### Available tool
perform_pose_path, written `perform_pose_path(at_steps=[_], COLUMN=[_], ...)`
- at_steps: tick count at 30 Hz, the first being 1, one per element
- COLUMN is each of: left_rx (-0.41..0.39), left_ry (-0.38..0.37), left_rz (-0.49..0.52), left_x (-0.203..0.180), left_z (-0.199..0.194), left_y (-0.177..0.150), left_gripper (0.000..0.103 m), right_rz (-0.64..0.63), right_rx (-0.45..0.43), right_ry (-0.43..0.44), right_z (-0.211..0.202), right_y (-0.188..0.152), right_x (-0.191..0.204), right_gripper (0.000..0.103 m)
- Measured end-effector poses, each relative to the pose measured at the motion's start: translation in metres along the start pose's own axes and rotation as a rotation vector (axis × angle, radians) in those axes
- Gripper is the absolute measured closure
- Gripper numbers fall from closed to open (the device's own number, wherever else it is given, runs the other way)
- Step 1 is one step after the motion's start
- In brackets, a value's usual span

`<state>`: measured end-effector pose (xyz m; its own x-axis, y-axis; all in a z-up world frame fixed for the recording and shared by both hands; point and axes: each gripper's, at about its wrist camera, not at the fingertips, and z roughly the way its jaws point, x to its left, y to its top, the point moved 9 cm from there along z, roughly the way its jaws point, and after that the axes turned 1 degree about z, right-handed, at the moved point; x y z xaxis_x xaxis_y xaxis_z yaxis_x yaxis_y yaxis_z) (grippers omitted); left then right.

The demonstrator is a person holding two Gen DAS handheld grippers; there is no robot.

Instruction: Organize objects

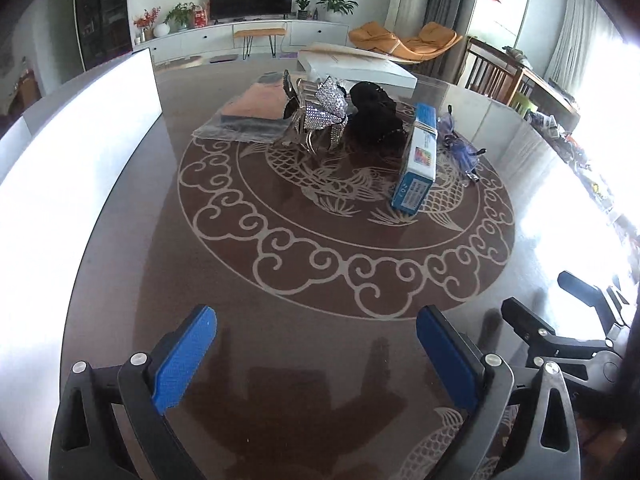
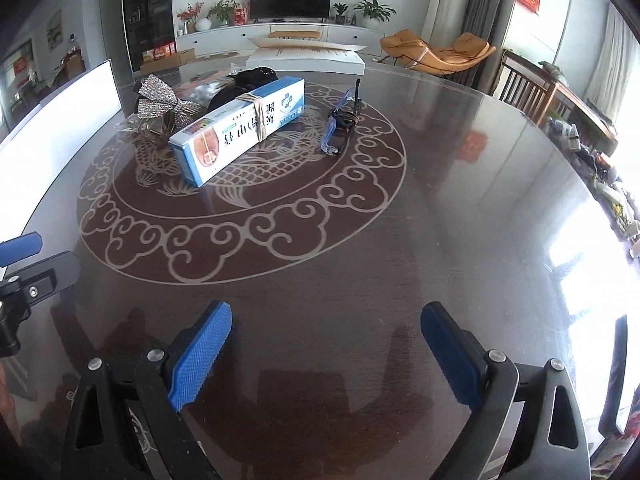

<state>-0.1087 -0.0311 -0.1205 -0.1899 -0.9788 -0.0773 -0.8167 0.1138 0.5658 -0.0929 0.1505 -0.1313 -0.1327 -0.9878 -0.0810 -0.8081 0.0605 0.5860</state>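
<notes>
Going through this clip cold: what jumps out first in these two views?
The blue-and-white box, bound with a rubber band, lies across the fish medallion in the middle of the dark glossy table. Just behind it sits a sparkly silver bow, with a blue-tinted pair of glasses to the box's right. Near the table's front edge, the left gripper and right gripper are both open and empty.

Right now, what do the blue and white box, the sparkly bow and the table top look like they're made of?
Blue and white box: printed cardboard, slightly glossy, with crisp folded edges. Sparkly bow: probably fabric covered in rhinestones or sequins, since it glitters in tiny points. Table top: dark, polished, perhaps under glass; it mirrors the room.
</notes>
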Motion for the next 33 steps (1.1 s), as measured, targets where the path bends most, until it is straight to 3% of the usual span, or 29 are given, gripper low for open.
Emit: perform_pose_path(at_steps=[6,11,18,21,33], left_rx=[0.018,0.011,-0.035,-0.019,-0.019], left_ry=[0.013,0.075,0.119,0.076,0.083], left_rz=[-0.009,0.064,0.089,0.028,0.030], left_x=[0.008,0.003,0.003,0.009,0.010], left_z=[0.018,0.028,0.032,0.035,0.035], left_y=[0.009,0.014,0.025,0.025,0.023], left_gripper=[0.001,0.000,0.000,0.000,0.000], right_rz=[0.015,0.079,0.082,0.083,0.083], right_rx=[-0.004,0.026,0.024,0.024,0.024], right_ry=[0.012,0.045,0.041,0.041,0.040], right_z=[0.006,0.013,0.013,0.013,0.014], right_y=[0.004,0.002,0.002,0.002,0.002], right_x=[0.004,-0.004,-0.002,-0.002,-0.002], right_gripper=[0.004,0.000,0.000,0.000,0.000])
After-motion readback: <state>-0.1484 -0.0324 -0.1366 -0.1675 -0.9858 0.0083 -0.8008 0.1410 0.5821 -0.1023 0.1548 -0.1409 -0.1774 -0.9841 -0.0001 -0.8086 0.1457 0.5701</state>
